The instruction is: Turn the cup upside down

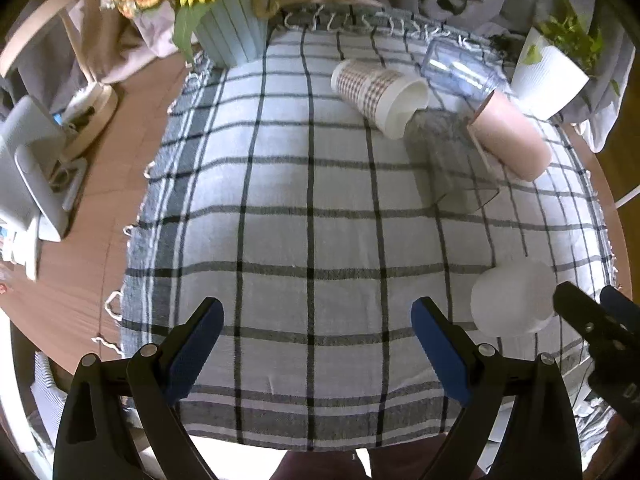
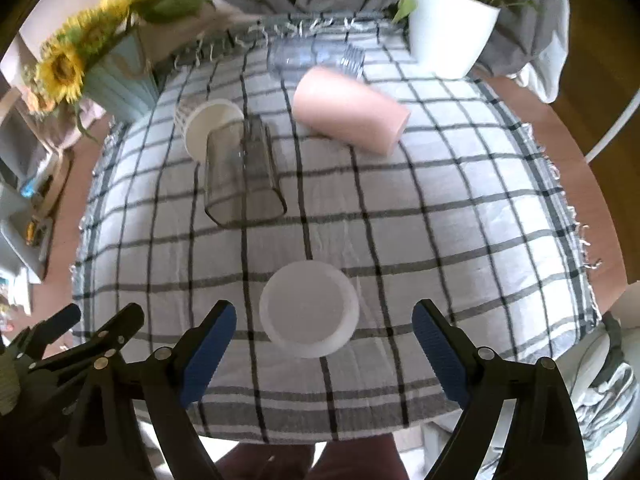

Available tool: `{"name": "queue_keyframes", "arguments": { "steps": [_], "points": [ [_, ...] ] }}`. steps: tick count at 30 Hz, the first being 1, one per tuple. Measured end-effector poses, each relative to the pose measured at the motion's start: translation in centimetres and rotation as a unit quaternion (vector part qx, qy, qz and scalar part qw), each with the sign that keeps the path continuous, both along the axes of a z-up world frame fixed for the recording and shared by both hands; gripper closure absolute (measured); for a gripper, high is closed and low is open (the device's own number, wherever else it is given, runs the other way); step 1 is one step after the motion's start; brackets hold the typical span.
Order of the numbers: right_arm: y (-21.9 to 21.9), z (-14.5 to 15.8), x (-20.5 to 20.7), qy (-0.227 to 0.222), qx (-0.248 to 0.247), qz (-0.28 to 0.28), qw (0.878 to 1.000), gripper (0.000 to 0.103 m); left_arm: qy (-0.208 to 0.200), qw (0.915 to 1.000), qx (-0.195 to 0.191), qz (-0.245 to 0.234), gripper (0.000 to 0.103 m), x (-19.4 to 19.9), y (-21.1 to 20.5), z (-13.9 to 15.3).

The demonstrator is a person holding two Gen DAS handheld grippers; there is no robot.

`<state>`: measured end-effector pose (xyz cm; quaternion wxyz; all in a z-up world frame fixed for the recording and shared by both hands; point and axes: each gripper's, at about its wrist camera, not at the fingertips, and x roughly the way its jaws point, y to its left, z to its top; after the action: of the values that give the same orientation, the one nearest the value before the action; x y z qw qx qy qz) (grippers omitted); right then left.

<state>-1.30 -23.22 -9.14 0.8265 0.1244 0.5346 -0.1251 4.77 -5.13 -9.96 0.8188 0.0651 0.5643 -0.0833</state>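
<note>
A white cup (image 2: 310,314) stands upside down on the checked cloth, flat base up, just ahead of and between the fingers of my right gripper (image 2: 324,344), which is open and not touching it. In the left wrist view the same cup (image 1: 512,300) sits at the right, with the right gripper's black fingers (image 1: 576,308) beside it. My left gripper (image 1: 318,340) is open and empty over the near part of the cloth. Further back lie a pink cup (image 2: 348,110), a clear glass (image 2: 242,172), a checked paper cup (image 1: 376,92) and a clear plastic cup (image 2: 316,56), all on their sides.
A checked cloth (image 1: 280,220) covers a round wooden table (image 1: 80,248). A pale blue vase with sunflowers (image 1: 232,28) stands at the back left, a white plant pot (image 2: 448,36) at the back right. Grey fabric lies behind. A white device (image 1: 28,168) sits at the left.
</note>
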Motion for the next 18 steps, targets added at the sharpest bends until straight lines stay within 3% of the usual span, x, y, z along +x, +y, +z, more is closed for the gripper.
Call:
{"name": "queue_keyframes", "arguments": {
  "steps": [18],
  "points": [
    [0.8, 7.5, -6.6, -0.131, -0.031, -0.022, 0.991, 0.01, -0.106, 0.9938, -0.008, 0.032, 0.001, -4.3, 1.3, 7.2]
  ]
}}
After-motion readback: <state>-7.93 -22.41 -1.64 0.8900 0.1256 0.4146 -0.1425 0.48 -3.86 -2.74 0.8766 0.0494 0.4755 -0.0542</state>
